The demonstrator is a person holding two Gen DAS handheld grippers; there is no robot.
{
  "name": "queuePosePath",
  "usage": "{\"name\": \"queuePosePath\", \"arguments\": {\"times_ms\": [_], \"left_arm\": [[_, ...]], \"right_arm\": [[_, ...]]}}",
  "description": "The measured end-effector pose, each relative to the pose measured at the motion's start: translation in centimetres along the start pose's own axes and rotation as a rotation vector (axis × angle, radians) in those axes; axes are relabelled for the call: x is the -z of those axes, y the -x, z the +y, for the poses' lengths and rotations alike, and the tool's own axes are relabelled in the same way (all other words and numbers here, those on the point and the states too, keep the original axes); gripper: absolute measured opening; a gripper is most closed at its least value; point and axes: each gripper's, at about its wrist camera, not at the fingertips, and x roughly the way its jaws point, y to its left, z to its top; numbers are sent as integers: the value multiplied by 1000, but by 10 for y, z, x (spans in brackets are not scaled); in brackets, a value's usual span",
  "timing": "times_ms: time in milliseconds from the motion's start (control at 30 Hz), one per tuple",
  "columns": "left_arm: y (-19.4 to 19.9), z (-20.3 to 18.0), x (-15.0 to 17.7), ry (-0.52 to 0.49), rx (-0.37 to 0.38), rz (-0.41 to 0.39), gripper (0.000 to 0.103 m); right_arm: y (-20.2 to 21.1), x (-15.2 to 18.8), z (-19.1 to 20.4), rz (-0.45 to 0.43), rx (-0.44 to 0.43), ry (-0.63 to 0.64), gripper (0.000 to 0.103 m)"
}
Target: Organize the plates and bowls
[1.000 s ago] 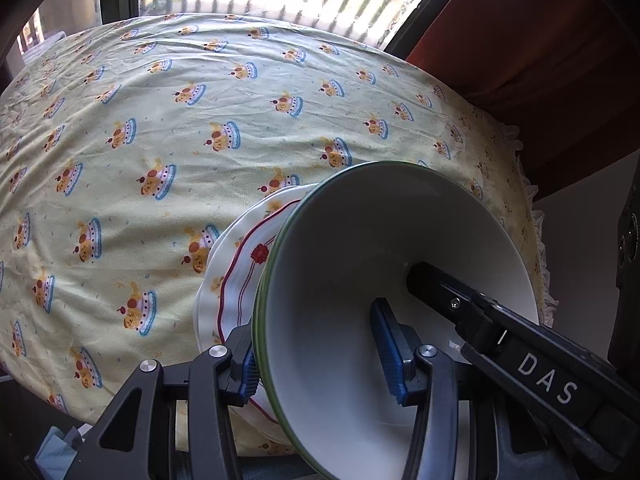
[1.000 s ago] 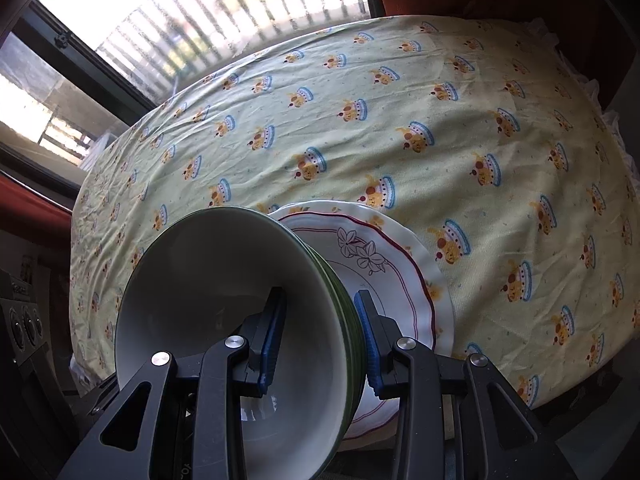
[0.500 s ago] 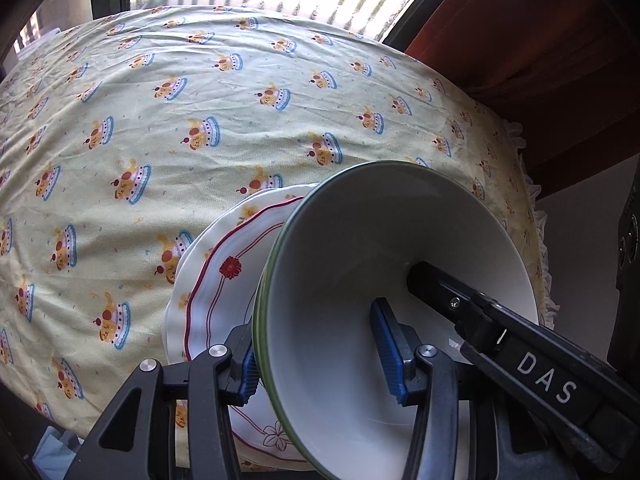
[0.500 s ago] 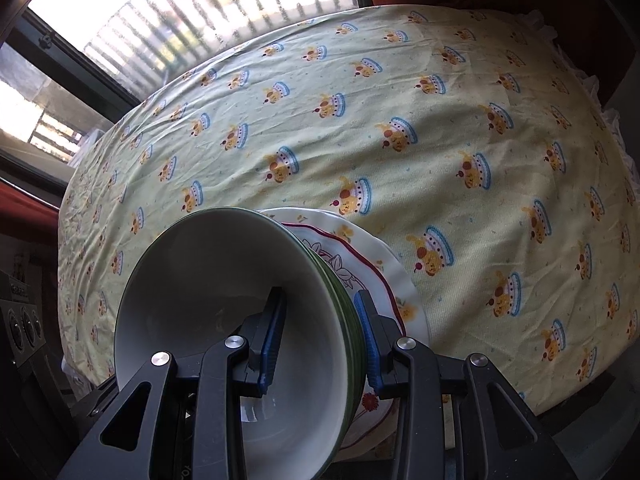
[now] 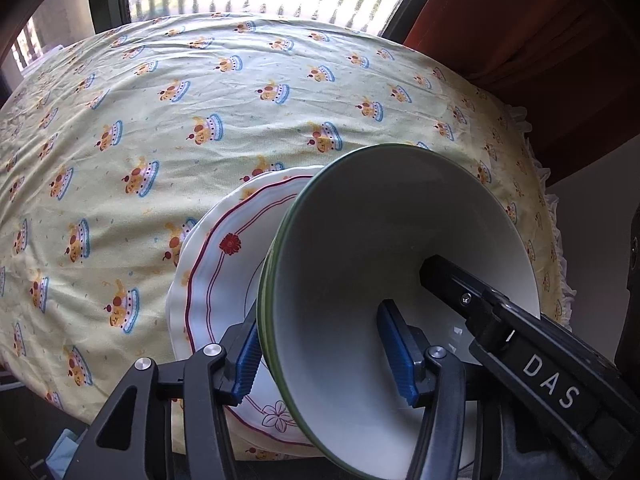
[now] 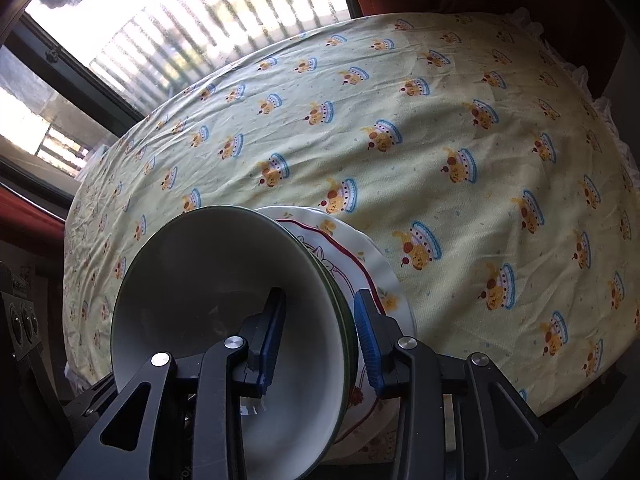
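Note:
A stack of green-rimmed white bowls [image 5: 384,216] [image 6: 208,264] sits tilted over a white plate with red trim [image 5: 216,276] [image 6: 360,256] near the table's front edge. Whether the stack rests on the plate is hidden. My left gripper [image 5: 320,324] straddles the stack's left wall. Its jaws are opening, and the inner pad stands off the wall. My right gripper [image 6: 320,300] is shut on the stack's right wall, one pad inside and one outside. One of its black fingers [image 5: 452,284] shows inside the bowl in the left wrist view.
A yellow tablecloth [image 5: 168,128] [image 6: 460,120] with cake prints covers the table beyond the plate. A window with railings [image 6: 192,28] runs behind it, with a red curtain [image 5: 540,20] to the right. A dark device with knobs [image 6: 20,320] stands at the near left.
The bowl stack and both grippers have shifted slightly over the plate: more of the plate shows in the left wrist view, less in the right. The left jaws have spread a little.

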Motion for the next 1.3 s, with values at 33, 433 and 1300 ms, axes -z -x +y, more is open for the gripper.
{"name": "queuePosePath", "arguments": {"times_ms": [33,433,1300], "left_arm": [[1,-1,1,-5,-16,-6,63],[25,-1,17,-68,-119,-93,87],[110,111,14,-80,-147,-333,87]], "right_arm": [[0,1,-1,-3,-1,0,40],[15,16,-10,-30,-1,-24,65],[83,53,98,-364,210,51,80]]}}
